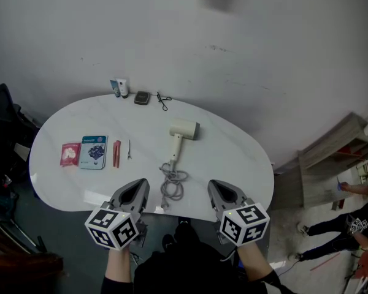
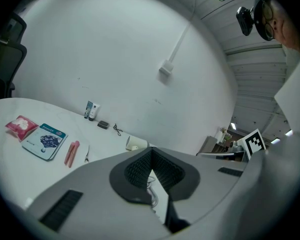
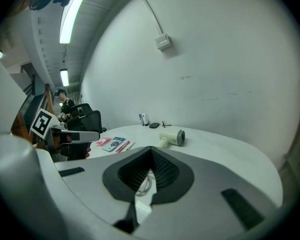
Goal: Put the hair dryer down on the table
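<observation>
nearest the head camera, the left tool [image 1: 140,185] and right tool [image 1: 216,186] are held side by side over the near edge of the table [image 1: 239,158], each with its marker cube toward the person and its tip pointing forward and down at the hair dryer [image 1: 183,132]. a bare forearm [image 1: 115,267] runs up under the left cube and a dark-sleeved one [image 1: 257,268] under the right. both tools are pressed together with nothing pinched: in the left gripper view the left tool's [image 2: 151,155] ribbed pads meet at the tip, and the right tool's [image 3: 151,154] pads meet the same way in the right gripper view. the hair dryer lies flat on the table, well apart from both tools and beyond them, barrel farthest away and handle pointing back toward the gap between them. its grey cord [image 1: 172,187] is bunched just nearer than the handle, between the two tips. left of the hair dryer lie a red stick [image 1: 116,154], a blue packet [image 1: 94,152] and a pink packet [image 1: 70,154]; beyond it, toward the wall, are two small tubes [image 1: 119,88] and a dark case [image 1: 141,97].
</observation>
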The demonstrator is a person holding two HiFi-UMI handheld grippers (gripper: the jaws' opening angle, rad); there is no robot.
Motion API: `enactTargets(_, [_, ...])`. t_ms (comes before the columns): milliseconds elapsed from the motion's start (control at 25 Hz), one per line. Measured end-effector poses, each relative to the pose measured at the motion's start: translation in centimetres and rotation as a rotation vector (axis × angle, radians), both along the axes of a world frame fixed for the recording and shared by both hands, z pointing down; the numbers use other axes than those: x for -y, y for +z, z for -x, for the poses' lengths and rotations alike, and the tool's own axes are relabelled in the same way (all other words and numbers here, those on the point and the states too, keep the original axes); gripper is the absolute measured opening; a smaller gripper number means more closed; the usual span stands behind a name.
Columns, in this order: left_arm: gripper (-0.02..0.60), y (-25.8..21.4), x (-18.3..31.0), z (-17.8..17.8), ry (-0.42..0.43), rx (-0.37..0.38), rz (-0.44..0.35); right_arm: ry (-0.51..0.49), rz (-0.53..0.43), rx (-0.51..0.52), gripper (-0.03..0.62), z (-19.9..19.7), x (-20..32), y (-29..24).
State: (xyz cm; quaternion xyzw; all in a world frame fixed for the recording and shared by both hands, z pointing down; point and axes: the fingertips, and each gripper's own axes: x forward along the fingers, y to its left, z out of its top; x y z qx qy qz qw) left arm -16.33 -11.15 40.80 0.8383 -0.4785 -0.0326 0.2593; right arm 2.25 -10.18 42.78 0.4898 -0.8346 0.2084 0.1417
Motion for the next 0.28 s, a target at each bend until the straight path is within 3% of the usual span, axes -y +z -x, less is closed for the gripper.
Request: enactTargets(280, [0.008, -0.4, -1.6, 0.9, -0.005, -0.003, -0.002, 0.0, -0.006, 0.008, 0.002, 0.2, -1.7, -0.5])
